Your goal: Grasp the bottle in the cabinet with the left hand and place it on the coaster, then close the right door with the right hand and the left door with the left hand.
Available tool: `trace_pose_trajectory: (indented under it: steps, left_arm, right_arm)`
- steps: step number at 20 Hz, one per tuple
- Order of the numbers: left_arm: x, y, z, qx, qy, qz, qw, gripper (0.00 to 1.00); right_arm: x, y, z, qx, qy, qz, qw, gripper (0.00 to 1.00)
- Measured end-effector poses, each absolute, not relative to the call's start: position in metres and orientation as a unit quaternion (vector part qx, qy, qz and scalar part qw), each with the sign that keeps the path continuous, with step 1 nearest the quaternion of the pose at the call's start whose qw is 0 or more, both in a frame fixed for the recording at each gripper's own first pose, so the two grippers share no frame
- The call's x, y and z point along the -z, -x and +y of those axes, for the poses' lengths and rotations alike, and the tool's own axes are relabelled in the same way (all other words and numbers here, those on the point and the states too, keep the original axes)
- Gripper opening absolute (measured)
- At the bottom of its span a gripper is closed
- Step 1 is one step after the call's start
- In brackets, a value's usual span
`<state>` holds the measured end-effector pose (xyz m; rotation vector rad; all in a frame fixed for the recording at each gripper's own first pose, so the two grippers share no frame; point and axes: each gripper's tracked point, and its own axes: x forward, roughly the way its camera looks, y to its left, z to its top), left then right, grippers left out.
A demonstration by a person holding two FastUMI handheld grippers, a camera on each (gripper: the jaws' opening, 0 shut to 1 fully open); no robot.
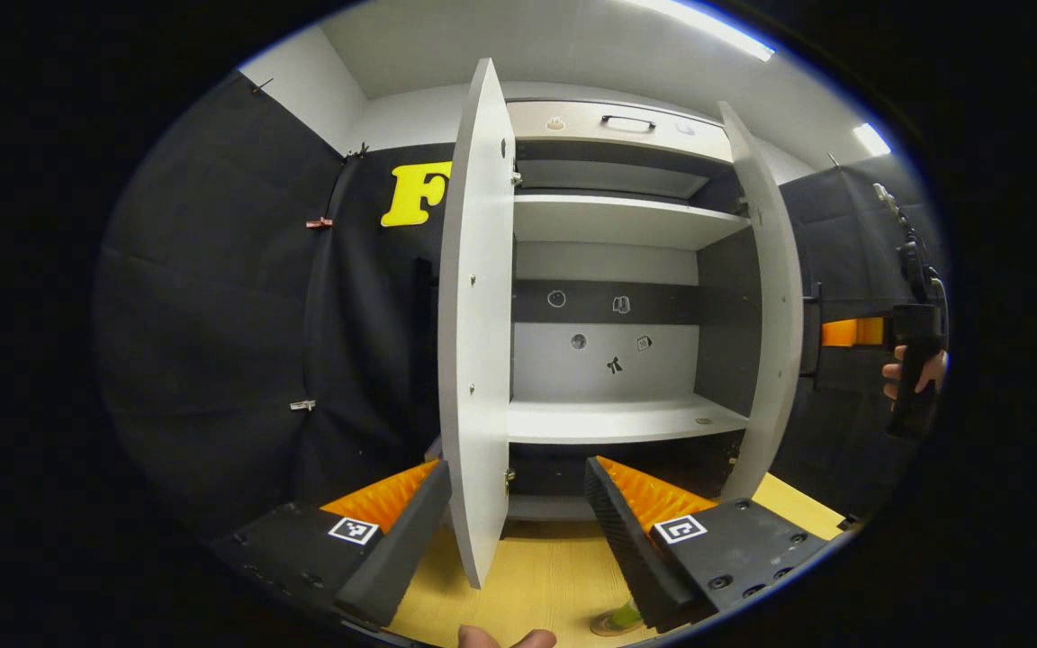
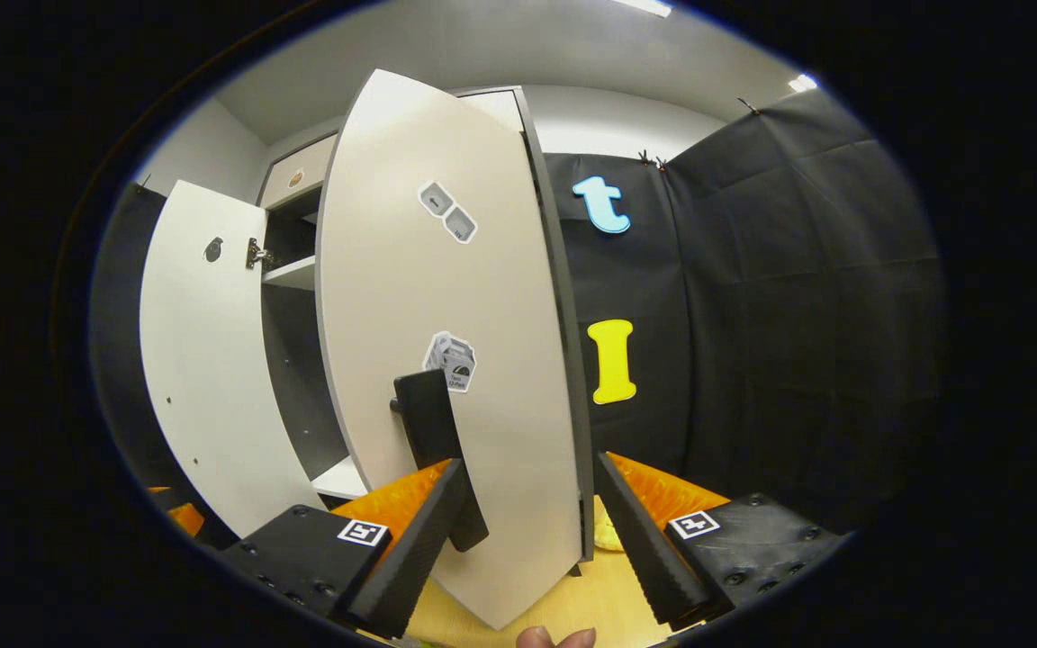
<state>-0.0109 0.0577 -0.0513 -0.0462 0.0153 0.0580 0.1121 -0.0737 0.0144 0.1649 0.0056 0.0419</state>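
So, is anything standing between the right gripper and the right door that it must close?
Nothing visible does. The right door stands open directly ahead of the right gripper, its lower part showing between the open fingers, with its black handle close to one finger.

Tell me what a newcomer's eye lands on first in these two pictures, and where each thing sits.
In the left gripper view, the open cabinet stands dead ahead with bare pale shelves, and the left door juts edge-on toward the camera between the open left gripper fingers. In the right gripper view, the right door looms close, stickers on its face and its dark handle just above the open right gripper.
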Motion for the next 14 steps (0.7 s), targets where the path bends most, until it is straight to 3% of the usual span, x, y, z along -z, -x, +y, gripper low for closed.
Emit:
trace_pose_trajectory:
  steps: [4,14]
  left_arm:
    - [0.048,0.019,0.066,-0.039,0.023,0.002,0.999,0.95]
    - [0.051,0.031,0.102,-0.071,0.022,0.009,0.997,0.95]
  right_arm:
    - [-0.014,-0.137,-0.029,-0.058,-0.079,0.007,0.995,0.97]
    - [-0.012,-0.176,0.007,-0.067,-0.059,-0.002,0.996,0.97]
